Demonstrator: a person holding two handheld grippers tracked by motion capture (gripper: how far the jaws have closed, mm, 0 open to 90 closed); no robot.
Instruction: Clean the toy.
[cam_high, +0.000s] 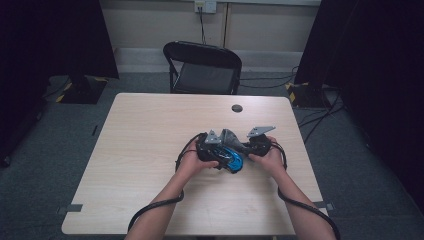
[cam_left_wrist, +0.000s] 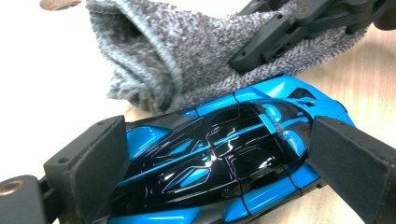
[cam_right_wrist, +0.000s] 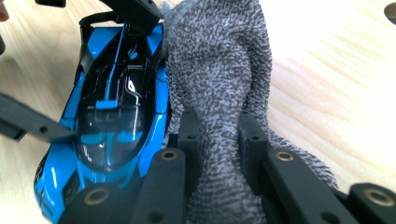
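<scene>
A glossy blue and black toy car (cam_left_wrist: 219, 158) lies on the wooden table (cam_high: 150, 150), and my left gripper (cam_left_wrist: 217, 165) is shut on it with one pad against each side. Just behind the car lies a grey fuzzy cloth (cam_right_wrist: 219, 70), bunched up, and my right gripper (cam_right_wrist: 218, 128) is shut on its near end. From the high view both hands meet at the table's middle, the car (cam_high: 233, 160) low between them and the cloth (cam_high: 234, 140) just beyond it. The right gripper (cam_left_wrist: 289, 32) pinches the cloth (cam_left_wrist: 187, 51) above the car in the left gripper view.
A black folding chair (cam_high: 205, 67) stands behind the table's far edge. A round cable hole (cam_high: 237, 108) sits near the table's far side. Dark curtains hang at both sides, and cables run over the floor at the right.
</scene>
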